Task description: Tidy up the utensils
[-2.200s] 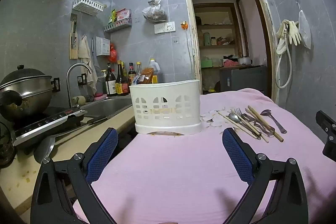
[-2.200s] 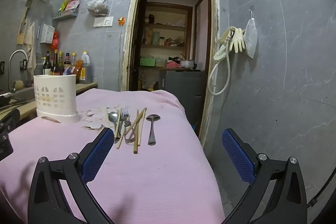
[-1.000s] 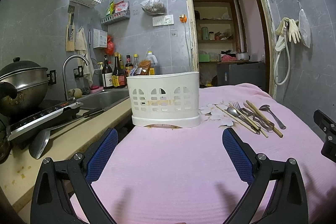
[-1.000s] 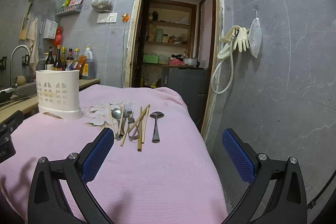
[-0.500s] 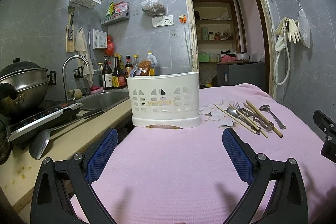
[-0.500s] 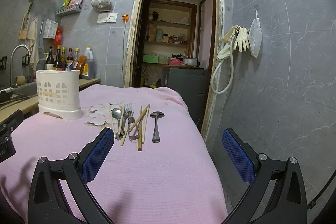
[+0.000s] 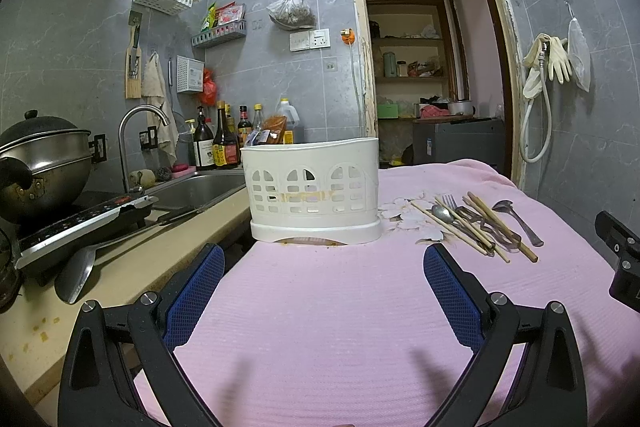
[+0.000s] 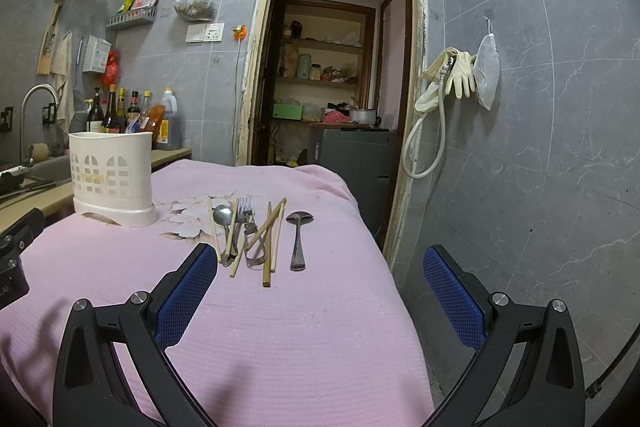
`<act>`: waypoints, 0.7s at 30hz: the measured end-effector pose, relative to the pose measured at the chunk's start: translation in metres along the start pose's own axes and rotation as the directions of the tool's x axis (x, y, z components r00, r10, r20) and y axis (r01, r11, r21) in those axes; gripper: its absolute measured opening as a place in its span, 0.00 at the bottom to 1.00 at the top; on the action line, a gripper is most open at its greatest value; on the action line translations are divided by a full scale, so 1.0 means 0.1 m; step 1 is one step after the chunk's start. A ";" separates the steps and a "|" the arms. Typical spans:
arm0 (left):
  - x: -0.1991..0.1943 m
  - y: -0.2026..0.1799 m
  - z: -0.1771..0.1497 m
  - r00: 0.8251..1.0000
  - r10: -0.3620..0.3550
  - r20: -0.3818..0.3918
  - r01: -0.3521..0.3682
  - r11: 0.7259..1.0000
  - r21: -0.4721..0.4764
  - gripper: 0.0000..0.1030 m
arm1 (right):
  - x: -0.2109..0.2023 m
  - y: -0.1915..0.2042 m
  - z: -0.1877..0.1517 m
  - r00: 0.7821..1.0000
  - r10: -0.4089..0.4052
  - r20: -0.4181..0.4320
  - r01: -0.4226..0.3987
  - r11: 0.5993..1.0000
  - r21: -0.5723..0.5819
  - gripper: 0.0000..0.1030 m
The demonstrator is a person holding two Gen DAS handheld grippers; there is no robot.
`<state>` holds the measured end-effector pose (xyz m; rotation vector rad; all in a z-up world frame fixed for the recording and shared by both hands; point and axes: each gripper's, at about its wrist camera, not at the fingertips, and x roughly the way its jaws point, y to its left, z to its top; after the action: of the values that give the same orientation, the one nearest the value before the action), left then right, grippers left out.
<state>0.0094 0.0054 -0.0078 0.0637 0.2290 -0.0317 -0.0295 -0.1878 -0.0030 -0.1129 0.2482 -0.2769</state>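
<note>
A white plastic utensil holder (image 7: 314,189) (image 8: 112,179) stands upright on the pink cloth (image 7: 340,327). Right of it lies a loose pile: wooden chopsticks (image 7: 500,227) (image 8: 272,239), a fork (image 8: 243,213), a round spoon (image 7: 442,213) (image 8: 222,215) and a separate metal spoon (image 7: 516,217) (image 8: 299,235). My left gripper (image 7: 322,291) is open and empty, hovering over the cloth in front of the holder. My right gripper (image 8: 320,291) is open and empty, short of the pile, which lies ahead and to its left.
A counter at left holds a sink with tap (image 7: 136,143), sauce bottles (image 7: 224,143), an induction hob with a steel pot (image 7: 44,163) and a spatula (image 7: 76,275). The cloth's right edge (image 8: 384,267) drops off toward a doorway (image 8: 340,67) and tiled wall.
Both views have shifted slightly since 2.2 s ago, then held nearly still. The utensils and holder have not moved. Both grippers stay open.
</note>
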 end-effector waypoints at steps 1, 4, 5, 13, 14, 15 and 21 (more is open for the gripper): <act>0.00 0.00 0.00 1.000 0.000 0.000 0.000 1.000 0.000 0.95 | 0.00 0.00 0.00 1.000 0.001 0.000 -0.001 1.000 0.000 1.00; 0.00 0.00 0.00 1.000 0.000 -0.001 0.000 1.000 0.000 0.95 | 0.00 0.00 0.00 1.000 0.000 0.001 0.000 1.000 0.000 1.00; 0.00 0.00 0.00 1.000 0.000 0.000 0.000 1.000 0.000 0.95 | 0.00 0.00 0.00 1.000 0.000 0.002 0.000 1.000 0.000 1.00; -0.01 -0.01 0.01 1.000 -0.003 -0.001 0.003 1.000 0.000 0.95 | 0.00 0.00 0.00 1.000 0.000 0.000 0.000 1.000 0.001 1.00; -0.01 -0.01 0.01 1.000 -0.003 -0.002 0.003 1.000 0.001 0.95 | 0.00 -0.01 0.01 1.000 0.000 -0.001 0.000 1.000 0.000 1.00; -0.01 -0.01 0.02 1.000 -0.002 -0.001 0.002 1.000 0.001 0.95 | 0.00 0.00 0.00 1.000 0.001 -0.001 -0.001 1.000 -0.001 1.00; -0.01 -0.01 0.01 1.000 -0.003 -0.001 0.003 1.000 0.001 0.95 | 0.01 0.02 -0.01 1.000 0.005 -0.002 -0.005 1.000 0.000 1.00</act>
<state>0.0087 0.0041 -0.0066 0.0640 0.2298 -0.0352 -0.0281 -0.1861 -0.0042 -0.1116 0.2502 -0.2718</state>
